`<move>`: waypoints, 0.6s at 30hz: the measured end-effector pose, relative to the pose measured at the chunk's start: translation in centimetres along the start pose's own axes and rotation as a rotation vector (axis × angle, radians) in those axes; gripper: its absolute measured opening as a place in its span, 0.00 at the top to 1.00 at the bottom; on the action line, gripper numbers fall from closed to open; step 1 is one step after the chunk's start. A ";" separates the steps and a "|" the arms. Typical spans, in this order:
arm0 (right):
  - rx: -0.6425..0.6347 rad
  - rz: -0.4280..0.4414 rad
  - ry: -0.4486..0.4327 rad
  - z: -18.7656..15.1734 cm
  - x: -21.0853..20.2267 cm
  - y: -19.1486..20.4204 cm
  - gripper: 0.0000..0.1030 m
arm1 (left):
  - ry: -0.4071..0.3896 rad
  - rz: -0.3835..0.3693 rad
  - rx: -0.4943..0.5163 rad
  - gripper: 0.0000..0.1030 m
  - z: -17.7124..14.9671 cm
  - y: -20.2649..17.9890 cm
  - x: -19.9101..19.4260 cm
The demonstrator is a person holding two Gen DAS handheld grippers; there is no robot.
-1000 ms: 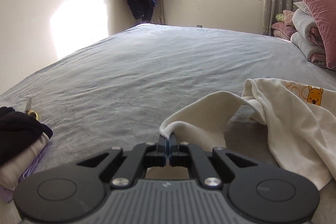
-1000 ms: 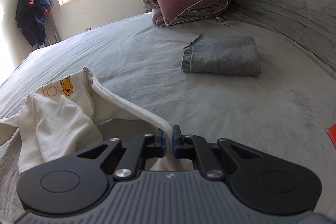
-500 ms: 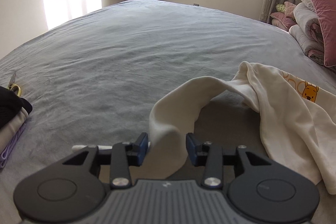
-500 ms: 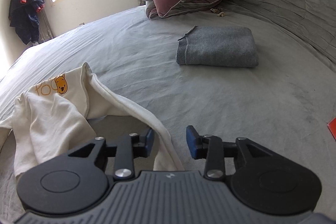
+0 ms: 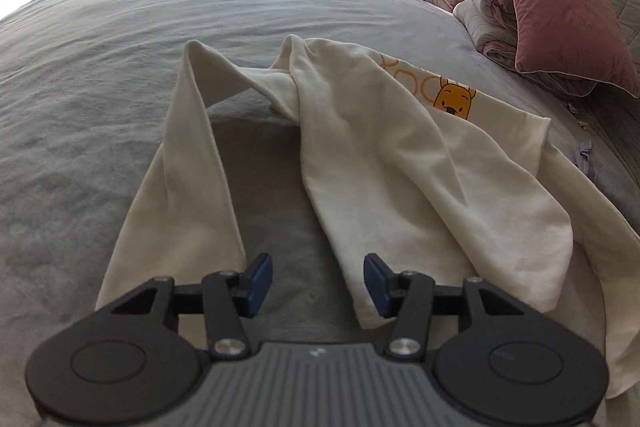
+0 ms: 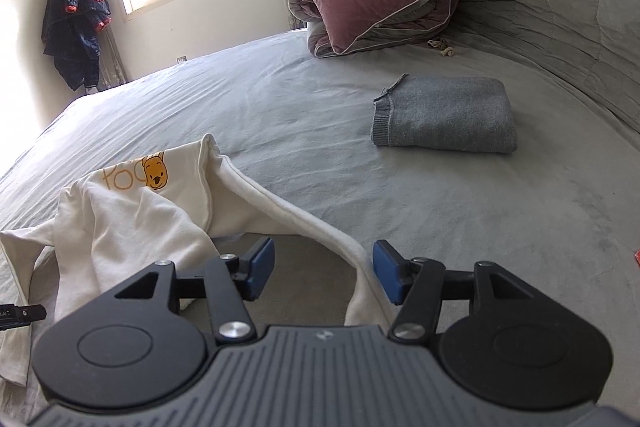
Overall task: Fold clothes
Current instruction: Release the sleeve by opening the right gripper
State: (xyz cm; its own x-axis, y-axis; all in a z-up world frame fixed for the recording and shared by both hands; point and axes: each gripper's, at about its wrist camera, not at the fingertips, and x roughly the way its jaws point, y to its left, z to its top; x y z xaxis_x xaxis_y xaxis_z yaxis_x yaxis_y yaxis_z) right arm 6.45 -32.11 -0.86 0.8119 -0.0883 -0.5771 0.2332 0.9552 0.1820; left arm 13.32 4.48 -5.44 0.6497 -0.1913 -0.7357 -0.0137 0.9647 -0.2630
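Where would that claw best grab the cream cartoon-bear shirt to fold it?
Probably the long cream sleeve lying flat by the open left claw: pinch its near cuff end from the near side. It is narrow, thin and apart from the bunched cream cartoon-bear shirt.

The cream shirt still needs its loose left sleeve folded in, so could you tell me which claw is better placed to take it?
Probably the left claw: it is open and the sleeve's end lies right beside its left finger. The right claw, also open, sits at the shirt's opposite edge.
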 end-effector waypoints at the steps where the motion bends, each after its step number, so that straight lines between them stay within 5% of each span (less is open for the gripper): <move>1: -0.002 0.006 -0.001 0.0 0.0 0.2 0.43 | 0.011 -0.021 -0.024 0.50 -0.1 -0.3 0.4; 8: -0.023 0.035 -0.002 -0.4 -0.3 1.6 0.40 | 0.032 -0.054 -0.078 0.53 -1.1 -2.3 2.3; 13: -0.047 0.051 -0.012 -0.7 -0.7 2.7 0.39 | 0.024 -0.047 -0.048 0.88 -1.5 -2.9 2.5; 18: -0.077 0.047 -0.042 -0.8 -1.0 3.8 0.39 | 0.006 -0.020 -0.018 0.90 -1.5 -3.2 1.2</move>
State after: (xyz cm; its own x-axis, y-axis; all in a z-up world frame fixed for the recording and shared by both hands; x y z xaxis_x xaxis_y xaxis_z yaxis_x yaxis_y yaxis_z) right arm 6.09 -28.21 -0.25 0.8428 -0.0534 -0.5356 0.1542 0.9773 0.1452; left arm 13.00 0.90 -6.46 0.6455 -0.2116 -0.7338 -0.0141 0.9574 -0.2885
